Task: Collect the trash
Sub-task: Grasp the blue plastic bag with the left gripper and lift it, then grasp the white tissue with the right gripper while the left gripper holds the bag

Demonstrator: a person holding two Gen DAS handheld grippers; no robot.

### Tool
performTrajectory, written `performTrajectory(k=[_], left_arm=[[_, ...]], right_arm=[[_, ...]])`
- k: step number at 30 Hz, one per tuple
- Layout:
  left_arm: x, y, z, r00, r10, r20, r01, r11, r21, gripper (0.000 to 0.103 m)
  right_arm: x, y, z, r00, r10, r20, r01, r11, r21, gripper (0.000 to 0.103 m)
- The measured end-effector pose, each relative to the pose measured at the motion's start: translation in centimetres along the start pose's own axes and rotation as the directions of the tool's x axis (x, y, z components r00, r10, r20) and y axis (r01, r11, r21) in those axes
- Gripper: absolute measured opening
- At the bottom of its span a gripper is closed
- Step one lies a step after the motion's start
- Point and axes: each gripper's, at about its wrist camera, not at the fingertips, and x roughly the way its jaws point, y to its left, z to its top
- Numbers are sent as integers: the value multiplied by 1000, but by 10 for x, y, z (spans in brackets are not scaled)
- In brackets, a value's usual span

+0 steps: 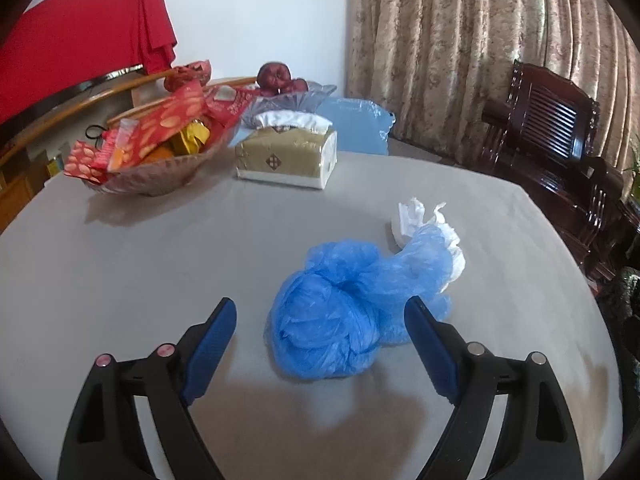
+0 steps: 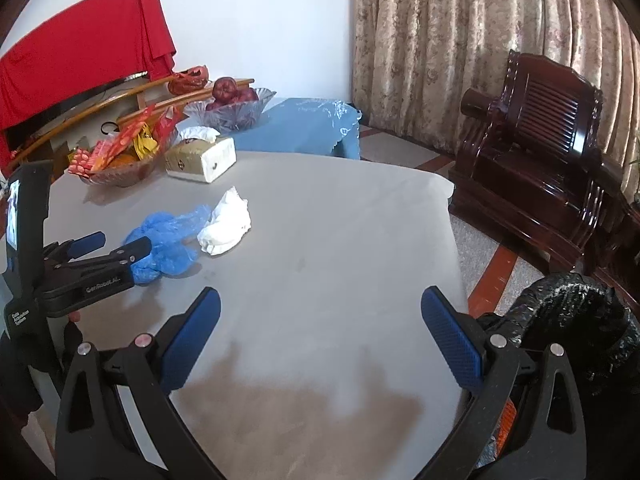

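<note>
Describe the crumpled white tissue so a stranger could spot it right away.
Start at the grey table; the gold tissue box sits at its far side. Nearer lies a blue plastic bag, and the crumpled white tissue touches its right end. It is the only loose white wad.

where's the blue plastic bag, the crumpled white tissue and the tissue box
blue plastic bag [image 1: 328,328], left wrist view, on its bunched front lobe
crumpled white tissue [image 2: 226,226], right wrist view, on the middle of the wad
tissue box [image 1: 286,156], left wrist view, on its gold front face
</note>
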Motion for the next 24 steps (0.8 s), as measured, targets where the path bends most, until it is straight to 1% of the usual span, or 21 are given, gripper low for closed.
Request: performTrajectory(k=[4, 5, 6, 8, 9, 11, 15, 18, 21, 24], left_arm=[[14, -3, -2, 999, -10, -40, 10, 1000, -7, 83], [16, -4, -3, 999, -19, -50, 18, 1000, -10, 77], [18, -4, -3, 998, -28, -61, 27, 1000, -12, 62], [20, -5, -3, 997, -42, -71, 41, 999, -16, 46], [20, -5, -3, 997, -46, -68, 45, 999, -19, 43], [18, -3, -3, 997, -53, -56, 51, 998, -26, 40], [9, 7, 0, 999, -30, -22, 28, 998, -63, 38], [1, 20, 3, 1000, 23, 12, -22, 997, -68, 38], [3, 34, 5, 998, 69, 11, -68, 995, -79, 38], [6, 50, 6, 995, 101, 1, -100, 990, -98, 38]], right_arm=[[10, 2, 1, 1000, -3, -9, 3, 1000, -5, 98], [12, 2, 2, 1000, -4, -10, 4, 1000, -6, 98], [15, 3, 3, 1000, -4, -12, 4, 1000, -7, 98], [19, 5, 5, 1000, -3, -12, 3, 1000, -10, 98], [21, 6, 6, 1000, -3, -12, 3, 1000, -12, 98], [26, 9, 8, 1000, 2, -10, -2, 1000, -13, 98], [37, 22, 17, 1000, 18, 5, -18, 1000, -25, 98], [50, 33, 26, 999, 32, 12, -31, 999, -24, 98], [65, 46, 34, 999, 41, 11, -41, 999, -25, 98], [83, 61, 41, 999, 45, 10, -45, 998, -37, 98]])
